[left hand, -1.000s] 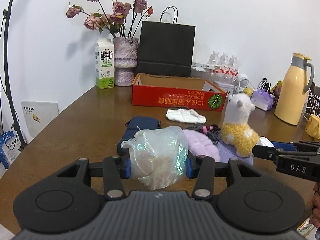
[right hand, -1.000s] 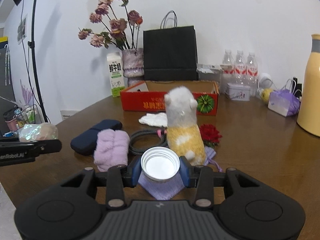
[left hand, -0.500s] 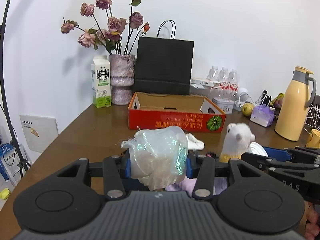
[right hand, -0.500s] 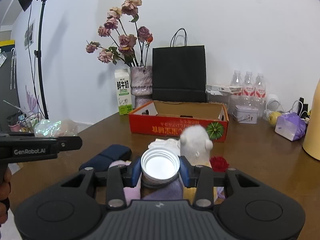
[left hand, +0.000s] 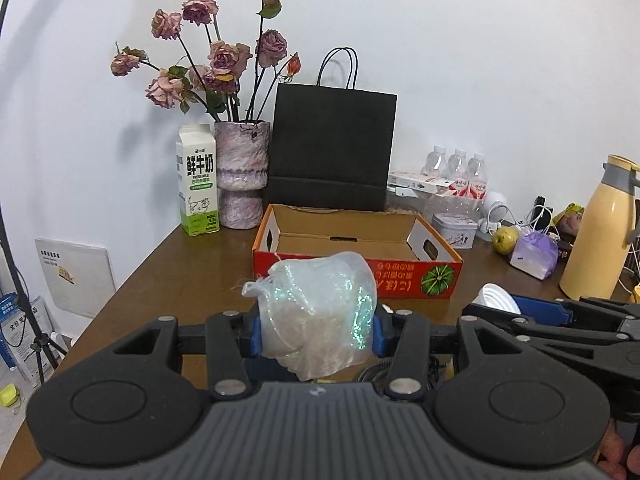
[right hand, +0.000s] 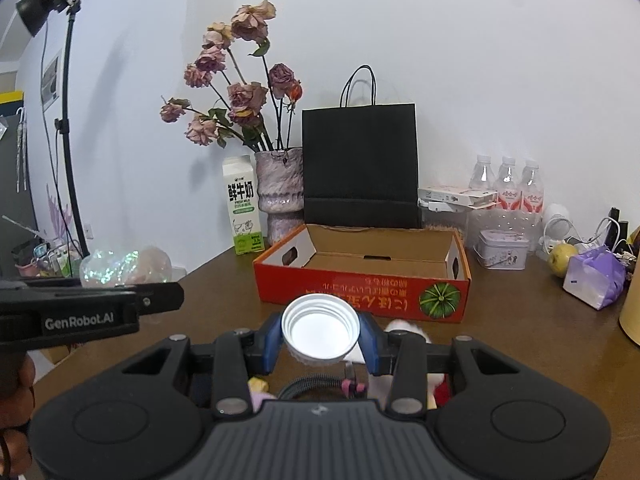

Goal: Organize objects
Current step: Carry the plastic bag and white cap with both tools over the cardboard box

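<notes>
A big brown table (left hand: 168, 280) fills the lower half of both views. Behind it is a white wall (left hand: 480, 60).

In the middle of each frame, at the back of the table, stands a tall black paper bag (left hand: 332, 152) with thin handles. Just in front of it sits a red cardboard box (left hand: 356, 276) with its top open. You can see the bare brown floor inside it.

Left of the bag is a pink vase (left hand: 242, 174) full of dried roses (left hand: 216, 60). A milk carton (left hand: 197, 186) stands just beside the vase. At the right edge of the left wrist view is a tall yellow jug (left hand: 600, 232). Three water bottles (right hand: 508, 184) stand by the wall, right of the bag.

The left gripper (left hand: 316, 330) is low in the middle of its own frame. Its blue fingers (left hand: 252, 332) pinch a shiny see-through pouch (left hand: 320, 312), one on each side. The pouch is up in the air, in front of the red box.

The right gripper (right hand: 320, 342) is low in the middle of its frame. Its blue fingers (right hand: 271, 340) squeeze a white jar (right hand: 319, 328) with an open mouth. The jar is held off the table, in front of the box's red wall. A black cable (right hand: 316, 386) and a bit of a white plush toy (right hand: 400, 326) peek out under it.
</notes>
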Demonstrator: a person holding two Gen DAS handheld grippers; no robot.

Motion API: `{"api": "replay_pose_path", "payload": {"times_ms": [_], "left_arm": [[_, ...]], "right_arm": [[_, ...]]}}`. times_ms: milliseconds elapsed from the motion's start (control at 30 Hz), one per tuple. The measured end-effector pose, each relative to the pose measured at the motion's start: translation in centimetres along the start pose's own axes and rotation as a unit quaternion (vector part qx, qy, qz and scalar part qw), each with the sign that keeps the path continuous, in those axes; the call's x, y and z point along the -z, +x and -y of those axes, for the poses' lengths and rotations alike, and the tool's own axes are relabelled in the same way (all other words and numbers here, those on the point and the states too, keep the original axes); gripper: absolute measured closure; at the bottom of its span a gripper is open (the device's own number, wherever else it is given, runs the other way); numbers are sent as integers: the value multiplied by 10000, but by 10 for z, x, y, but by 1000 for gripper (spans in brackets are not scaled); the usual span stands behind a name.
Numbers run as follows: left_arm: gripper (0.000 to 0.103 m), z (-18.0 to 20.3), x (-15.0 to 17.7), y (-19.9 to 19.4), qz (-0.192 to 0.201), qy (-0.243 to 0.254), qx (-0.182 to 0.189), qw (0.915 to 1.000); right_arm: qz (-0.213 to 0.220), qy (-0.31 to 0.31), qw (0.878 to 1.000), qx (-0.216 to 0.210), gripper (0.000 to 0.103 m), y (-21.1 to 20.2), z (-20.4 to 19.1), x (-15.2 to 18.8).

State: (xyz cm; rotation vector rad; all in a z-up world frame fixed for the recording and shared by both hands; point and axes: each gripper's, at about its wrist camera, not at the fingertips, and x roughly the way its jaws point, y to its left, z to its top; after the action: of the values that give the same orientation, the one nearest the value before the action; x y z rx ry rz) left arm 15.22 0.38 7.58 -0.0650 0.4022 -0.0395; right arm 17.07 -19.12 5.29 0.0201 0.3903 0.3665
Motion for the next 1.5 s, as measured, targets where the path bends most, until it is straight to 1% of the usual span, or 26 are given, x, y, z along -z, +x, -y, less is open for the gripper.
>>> {"api": "replay_pose_path", "payload": {"times_ms": [200,500,633,867,1200,1500], "left_arm": [[55,1,-21,22,-31,12,-1,10000],[55,0,-50,64,-206,-103,82,9997],[55,0,-62,82,-292,-119,65,9995],[55,0,-80,115,-394,-95,-88,9991],[56,-5,-108,175,-568,-272,-124,9979],[56,-8,-120,241,-911,-224,-315,9951]], "right_arm": [[-128,129,9998,52,64,28,7,-19],[-304,195,9993,137,64,66,14,-48],[-406,306,9985,199,64,84,20,-60],[-619,394,9968,302,64,118,34,-79],[-993,518,9928,432,64,175,59,-104],[-1291,579,9878,651,64,236,83,-123]]}}
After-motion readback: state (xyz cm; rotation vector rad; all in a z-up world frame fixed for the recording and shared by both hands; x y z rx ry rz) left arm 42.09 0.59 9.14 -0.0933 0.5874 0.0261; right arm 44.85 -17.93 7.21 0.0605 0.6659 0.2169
